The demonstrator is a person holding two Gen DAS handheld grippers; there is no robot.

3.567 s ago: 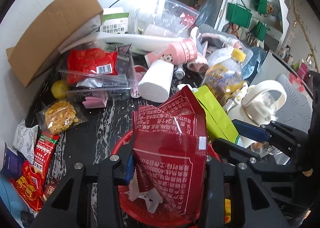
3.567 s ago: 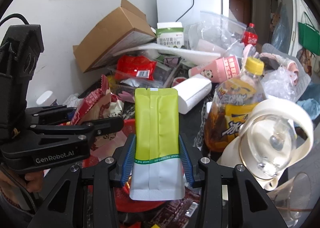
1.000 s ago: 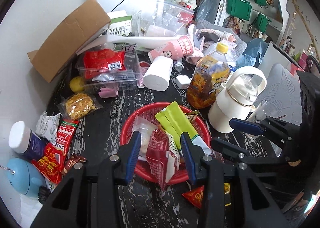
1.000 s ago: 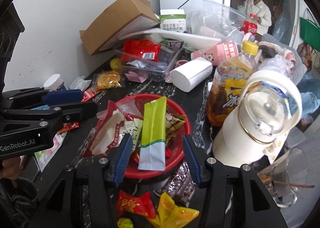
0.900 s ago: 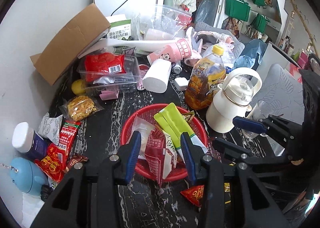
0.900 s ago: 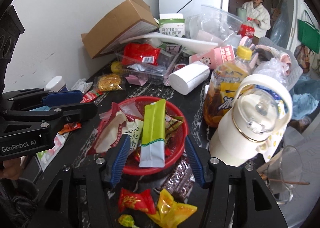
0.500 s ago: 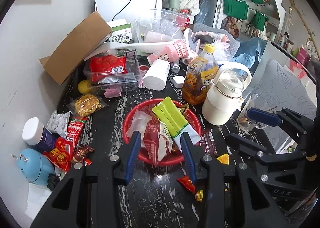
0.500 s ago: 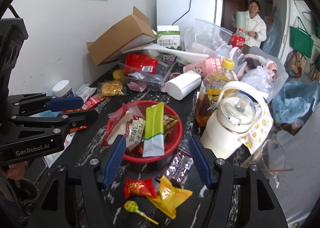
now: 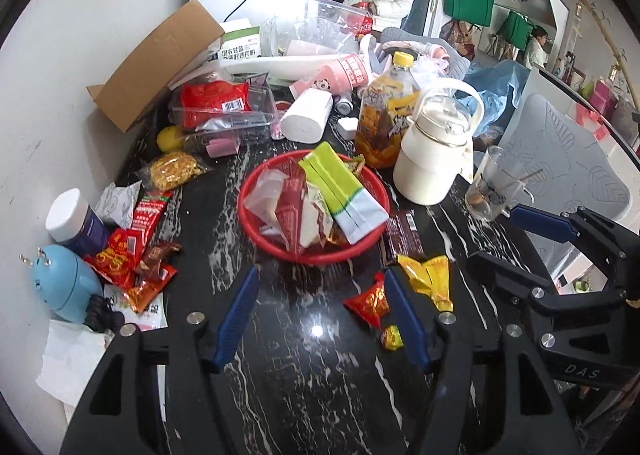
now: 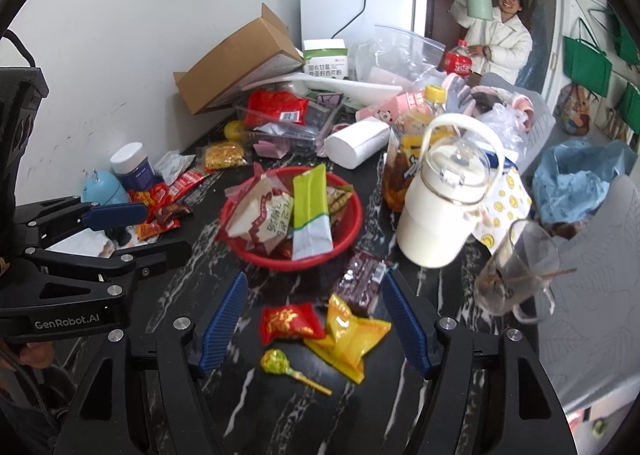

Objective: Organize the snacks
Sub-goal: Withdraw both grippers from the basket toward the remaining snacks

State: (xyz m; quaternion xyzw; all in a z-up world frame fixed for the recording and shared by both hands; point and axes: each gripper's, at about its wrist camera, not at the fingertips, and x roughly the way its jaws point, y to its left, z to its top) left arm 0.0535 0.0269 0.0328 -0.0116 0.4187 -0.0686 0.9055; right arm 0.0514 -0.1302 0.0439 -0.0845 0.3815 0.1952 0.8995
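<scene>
A red basket (image 9: pixel 248 215) (image 10: pixel 356 223) on the black marble table holds a green pouch (image 9: pixel 340 187) (image 10: pixel 310 207), a red-and-white pouch (image 9: pixel 292 211) and smaller packets. My left gripper (image 9: pixel 320 283) hovers just in front of the basket, its jaws opening over bare table. My right gripper (image 10: pixel 314 279) is also opening. A red packet (image 10: pixel 290 323), a yellow packet (image 10: pixel 352 331) and a lollipop (image 10: pixel 274 361) lie loose between its fingers, untouched. A brown bar (image 10: pixel 360 279) lies by its right fingertip. More red snack packets (image 9: pixel 128 243) are piled at the left.
Right of the basket stand a white kettle (image 9: pixel 436 159), a glass mug (image 9: pixel 488 187) and a tea bottle (image 9: pixel 384 123). Behind it are a paper roll (image 9: pixel 306 121), a clear tub (image 9: pixel 224 119) and a cardboard box (image 9: pixel 160 67). A person (image 10: pixel 500 43) stands at the back.
Both grippers let their pouches go into the basket, then drew back from it. Both sets of jaws have spread wider, and the loose packets have come into view.
</scene>
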